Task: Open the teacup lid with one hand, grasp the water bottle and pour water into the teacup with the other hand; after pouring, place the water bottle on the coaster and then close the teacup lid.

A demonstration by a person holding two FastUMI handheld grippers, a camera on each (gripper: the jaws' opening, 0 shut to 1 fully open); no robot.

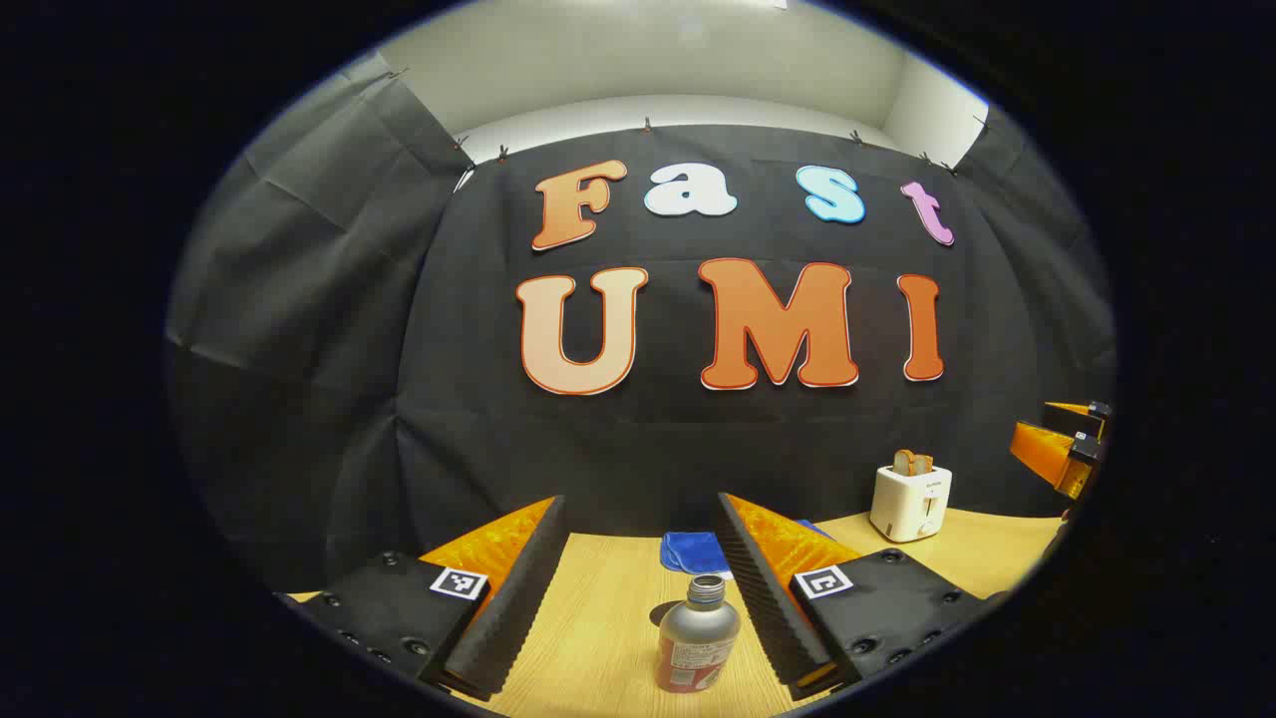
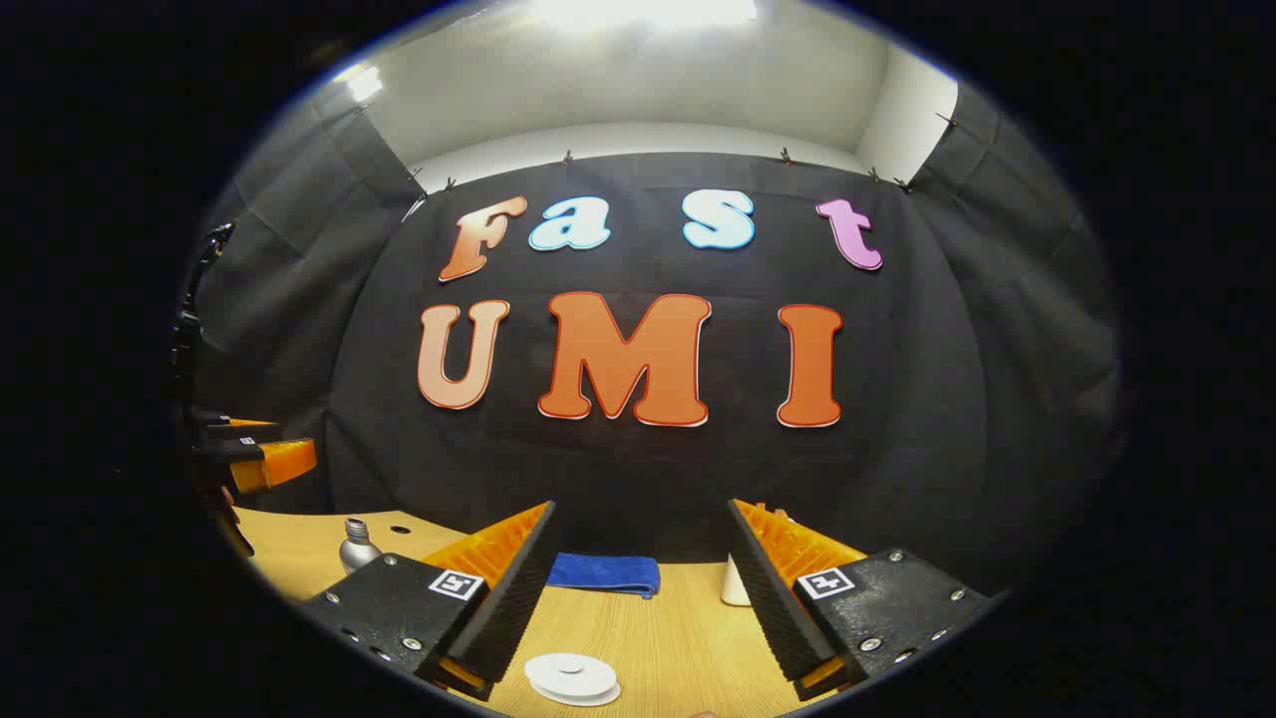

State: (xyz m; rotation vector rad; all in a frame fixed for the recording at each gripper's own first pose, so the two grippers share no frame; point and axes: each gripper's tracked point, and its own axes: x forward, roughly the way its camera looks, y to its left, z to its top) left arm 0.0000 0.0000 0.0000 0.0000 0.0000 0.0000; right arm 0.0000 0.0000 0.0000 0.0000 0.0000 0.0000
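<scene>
Water bottle (image 1: pixel 698 636) stands upright on the wooden table (image 1: pixel 598 638), cap off, neck open, just ahead of the left gripper (image 1: pixel 638 588) and a little right of its centre line. Jaws wide, nothing between them; bottle sits close to the right finger but apart from it. Probable reason for the spread: room to close around the bottle body.

Right gripper (image 2: pixel 638 598) also wide and empty, hanging over a white round lid-like disc (image 2: pixel 571 678) with a centre knob, lying near on the table. I take this for the teacup lid, possibly on the cup; cannot tell from this angle. Alignment suggests the lid lift is the step in hand.

Farther out: folded blue cloth (image 2: pixel 603 573) by the back wall; small dark disc (image 2: pixel 400 530) on the far table left, maybe the coaster, too small to confirm; white toaster (image 1: pixel 910 502) with bread, far right.

Bottle in the right gripper view (image 2: pixel 356 544), far left.
</scene>
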